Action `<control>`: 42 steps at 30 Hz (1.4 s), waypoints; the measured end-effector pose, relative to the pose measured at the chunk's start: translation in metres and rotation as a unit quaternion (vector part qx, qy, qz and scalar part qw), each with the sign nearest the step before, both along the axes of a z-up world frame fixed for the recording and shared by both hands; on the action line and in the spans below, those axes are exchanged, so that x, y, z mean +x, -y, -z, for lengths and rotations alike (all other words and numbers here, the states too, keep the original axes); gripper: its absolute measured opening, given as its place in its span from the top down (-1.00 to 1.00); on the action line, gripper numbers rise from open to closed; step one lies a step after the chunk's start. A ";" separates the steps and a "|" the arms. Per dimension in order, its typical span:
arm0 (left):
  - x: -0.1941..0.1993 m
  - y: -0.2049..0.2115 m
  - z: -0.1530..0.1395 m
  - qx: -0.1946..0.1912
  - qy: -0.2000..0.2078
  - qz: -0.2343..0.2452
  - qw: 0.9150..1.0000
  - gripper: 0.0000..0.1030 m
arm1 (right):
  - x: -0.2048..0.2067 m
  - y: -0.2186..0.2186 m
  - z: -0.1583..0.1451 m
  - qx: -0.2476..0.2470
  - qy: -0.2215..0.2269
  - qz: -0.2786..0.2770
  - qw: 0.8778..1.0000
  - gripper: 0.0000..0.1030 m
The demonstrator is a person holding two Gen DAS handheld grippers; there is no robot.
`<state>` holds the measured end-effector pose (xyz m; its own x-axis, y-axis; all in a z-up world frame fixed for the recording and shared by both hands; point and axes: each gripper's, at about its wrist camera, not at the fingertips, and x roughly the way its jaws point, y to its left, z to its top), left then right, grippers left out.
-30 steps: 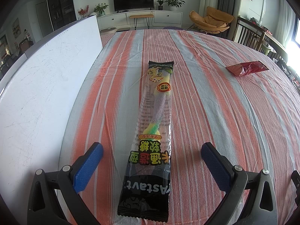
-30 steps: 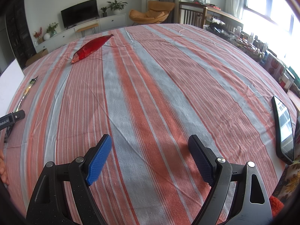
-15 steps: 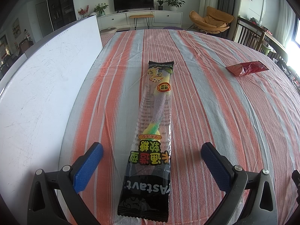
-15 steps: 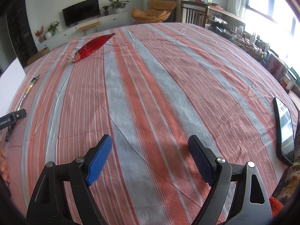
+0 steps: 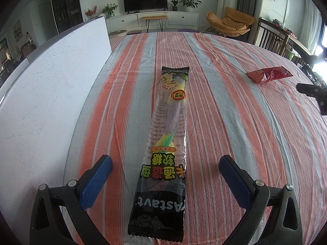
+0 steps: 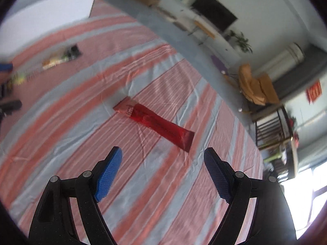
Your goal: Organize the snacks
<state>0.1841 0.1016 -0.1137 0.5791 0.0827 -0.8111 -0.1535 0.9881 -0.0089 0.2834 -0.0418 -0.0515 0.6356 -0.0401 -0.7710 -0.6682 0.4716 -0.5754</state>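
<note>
A long clear-and-black gummy candy packet [image 5: 167, 138] lies lengthwise on the striped tablecloth, its near end between the fingers of my open left gripper [image 5: 165, 163], which is empty. A red snack packet [image 5: 269, 74] lies far right on the cloth. In the right wrist view the red packet [image 6: 155, 123] lies flat just ahead of my open, empty right gripper [image 6: 163, 155]. The gummy packet [image 6: 61, 58] shows blurred at upper left there.
A white board [image 5: 47, 94] stands along the table's left side. The red-and-grey striped tablecloth [image 5: 235, 134] covers the table. Part of the right gripper [image 5: 312, 90] shows at the right edge. Chairs, a TV and a cabinet stand beyond the table.
My right gripper has swung left and tilted; the red packet now lies just ahead of it and the phone is out of view. The left gripper has not moved.
</note>
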 end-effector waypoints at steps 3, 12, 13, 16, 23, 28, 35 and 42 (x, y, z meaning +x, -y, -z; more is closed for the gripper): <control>0.000 0.000 0.000 -0.001 0.000 0.000 1.000 -1.00 | 0.023 -0.014 0.025 -0.058 0.009 -0.026 0.998 -0.62; -0.002 0.001 -0.002 -0.002 0.001 -0.001 1.000 -1.00 | 0.091 0.019 0.030 0.088 -0.150 0.119 0.978 0.59; -0.002 0.001 -0.002 -0.002 0.001 0.000 1.000 -1.00 | 0.088 0.023 0.028 0.101 -0.147 0.130 0.975 0.69; -0.002 0.001 -0.002 -0.002 0.000 0.001 1.000 -1.00 | 0.068 0.037 0.010 0.184 -0.151 0.172 0.956 0.80; 0.001 0.005 -0.016 -0.001 -0.011 0.022 1.000 0.55 | -0.042 0.082 0.000 0.488 -0.221 0.260 0.803 0.92; -0.029 -0.007 -0.039 -0.102 -0.002 0.024 0.994 0.66 | -0.102 0.094 0.019 0.590 -0.267 0.279 0.709 0.92; -0.078 -0.005 -0.081 -0.126 0.029 0.060 0.990 0.67 | -0.135 0.110 0.013 0.622 -0.258 0.283 0.683 0.92; -0.101 -0.013 -0.100 -0.138 0.041 0.061 0.988 0.67 | -0.117 0.126 -0.021 0.538 -0.152 0.294 0.775 0.81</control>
